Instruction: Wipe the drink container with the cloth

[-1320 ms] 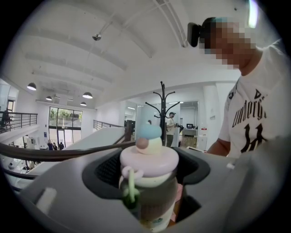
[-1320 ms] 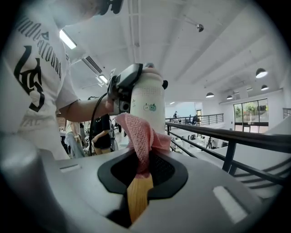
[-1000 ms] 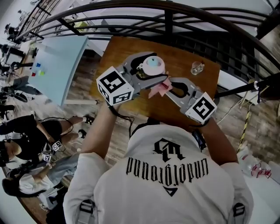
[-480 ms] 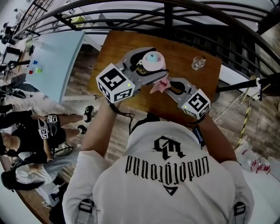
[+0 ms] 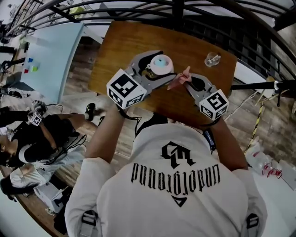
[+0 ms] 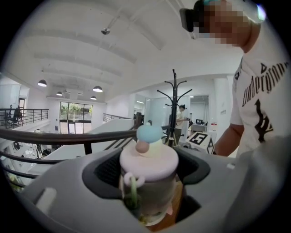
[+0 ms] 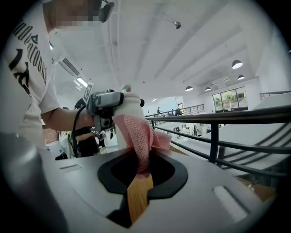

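The drink container is a small clear cup with a pale pink lid and a blue knob on top. My left gripper is shut on it and holds it upright over the wooden table; in the left gripper view the drink container fills the space between the jaws. My right gripper is shut on a pink mesh cloth, just to the right of the cup. The right gripper view shows the cloth sticking up from the jaws, with the cup's white side close behind it.
A small clear glass stands near the table's far right corner. A black metal railing curves behind the table. A pale blue table lies at the left, and people sit on the floor at the lower left.
My right gripper has moved right and up with the cloth, from under the cup's right side to a spot clear of it. The left gripper still holds the cup.
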`<state>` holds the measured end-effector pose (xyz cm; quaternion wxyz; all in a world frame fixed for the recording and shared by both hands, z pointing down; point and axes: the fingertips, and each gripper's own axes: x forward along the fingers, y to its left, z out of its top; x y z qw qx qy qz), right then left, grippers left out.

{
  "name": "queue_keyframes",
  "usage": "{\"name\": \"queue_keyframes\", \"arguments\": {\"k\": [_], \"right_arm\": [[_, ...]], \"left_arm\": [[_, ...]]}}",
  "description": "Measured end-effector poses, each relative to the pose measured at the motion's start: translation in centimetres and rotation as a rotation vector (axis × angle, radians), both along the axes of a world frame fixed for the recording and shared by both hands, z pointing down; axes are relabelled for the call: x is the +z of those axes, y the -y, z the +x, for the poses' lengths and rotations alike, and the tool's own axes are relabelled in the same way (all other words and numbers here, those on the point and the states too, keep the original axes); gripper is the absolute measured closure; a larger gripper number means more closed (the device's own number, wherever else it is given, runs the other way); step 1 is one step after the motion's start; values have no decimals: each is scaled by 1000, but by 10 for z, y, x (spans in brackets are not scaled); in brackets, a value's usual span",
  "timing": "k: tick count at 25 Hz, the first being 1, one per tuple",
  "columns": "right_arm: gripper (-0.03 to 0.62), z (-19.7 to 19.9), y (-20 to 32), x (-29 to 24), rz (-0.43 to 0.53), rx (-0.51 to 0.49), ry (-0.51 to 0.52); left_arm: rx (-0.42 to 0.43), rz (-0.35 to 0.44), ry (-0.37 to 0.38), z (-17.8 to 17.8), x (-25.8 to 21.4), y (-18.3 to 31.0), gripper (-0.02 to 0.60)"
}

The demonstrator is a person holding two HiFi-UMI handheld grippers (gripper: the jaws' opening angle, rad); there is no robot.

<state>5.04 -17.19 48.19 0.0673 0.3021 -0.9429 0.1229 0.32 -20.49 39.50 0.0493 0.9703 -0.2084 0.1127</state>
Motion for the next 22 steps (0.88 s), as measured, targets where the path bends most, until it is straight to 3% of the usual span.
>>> {"name": "queue_keyframes", "arguments": {"k": [14, 22], "right_arm": [[546, -5, 23, 48, -83, 107, -46], [546, 6, 40, 74, -115, 170, -57]], "left_arm": [[-27, -78, 134, -28, 115, 9, 192], [-29, -124, 172, -31, 167, 20, 192]]}}
